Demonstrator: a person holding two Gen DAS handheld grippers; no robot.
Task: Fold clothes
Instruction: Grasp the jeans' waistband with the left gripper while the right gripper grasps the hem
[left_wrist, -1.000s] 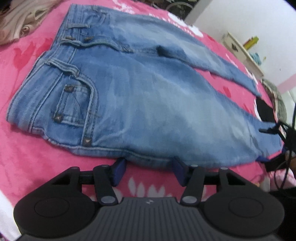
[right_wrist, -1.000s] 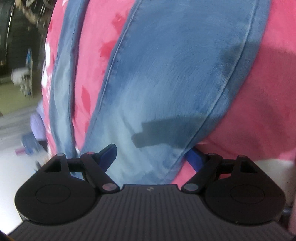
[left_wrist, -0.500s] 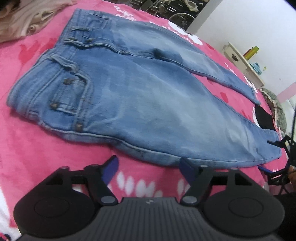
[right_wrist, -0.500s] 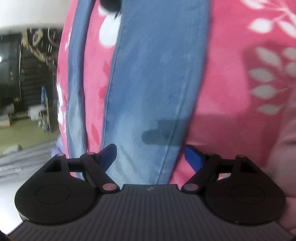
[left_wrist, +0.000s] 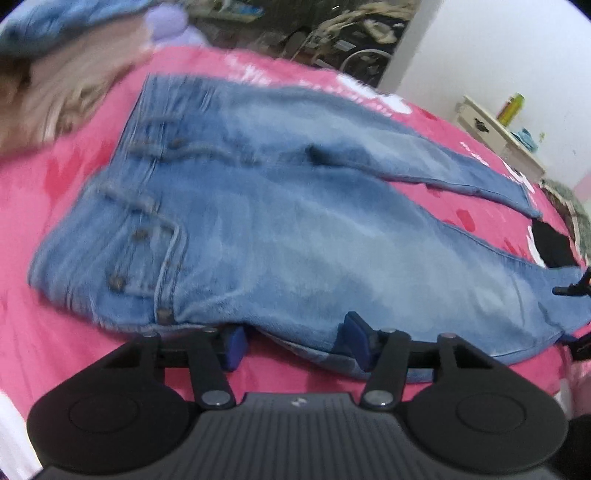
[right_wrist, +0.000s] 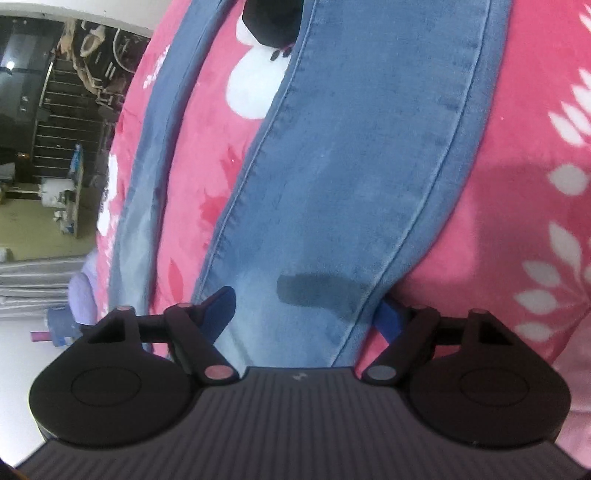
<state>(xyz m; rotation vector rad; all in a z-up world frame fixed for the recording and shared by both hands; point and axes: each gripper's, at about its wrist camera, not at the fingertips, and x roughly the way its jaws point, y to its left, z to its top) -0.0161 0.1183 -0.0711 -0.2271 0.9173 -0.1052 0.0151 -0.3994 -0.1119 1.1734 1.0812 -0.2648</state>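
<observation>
Between the blue fingers of the left claw (left_wrist: 293, 341) lies the near side edge of the jeans (left_wrist: 280, 236); its jaws are closing, and whether the pads press the denim I cannot tell; the jeans spread flat ahead on a pink blanket (left_wrist: 55, 354); the right claw (right_wrist: 306, 314) straddles one trouser leg (right_wrist: 351, 166), jaws wide and closing, pads apart from the cloth.

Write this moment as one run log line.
jeans: flat on pink blanket | left gripper: closing at near edge | right gripper: closing, straddling leg
</observation>
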